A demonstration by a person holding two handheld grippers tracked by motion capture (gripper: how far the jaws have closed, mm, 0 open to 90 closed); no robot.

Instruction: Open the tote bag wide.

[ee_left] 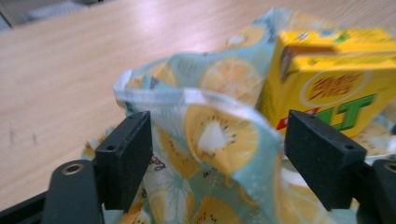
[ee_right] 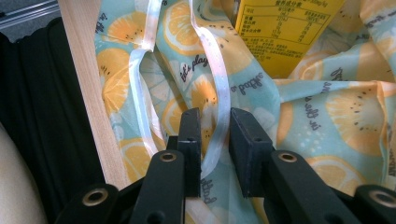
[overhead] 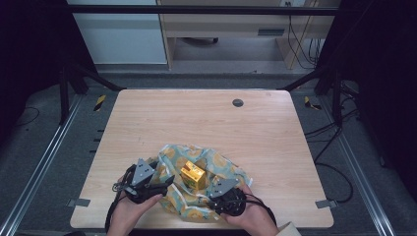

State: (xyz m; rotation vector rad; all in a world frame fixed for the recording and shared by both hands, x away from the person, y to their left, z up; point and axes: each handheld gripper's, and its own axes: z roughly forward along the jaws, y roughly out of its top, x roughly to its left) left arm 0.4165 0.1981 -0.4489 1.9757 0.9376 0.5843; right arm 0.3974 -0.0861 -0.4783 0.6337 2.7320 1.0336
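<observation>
Nearest the table's near edge, the right gripper had its jaws drawn close together around the bag's white ribbon, a narrow gap on either side, so whether the pads truly pinched it could not be told. To the left, the left gripper stood wide open, a raised fold of the fruit-print cloth bag between its jaws but touching neither pad. Just beyond, the yellow drink carton stood slightly tilted on the crumpled cloth, near the table's near-middle. Risks, as judged: a loose hold would let the slick ribbon slip free under a pull; the unheld fold could sag away before the left jaws closed; any tug on the cloth could topple the carton.
</observation>
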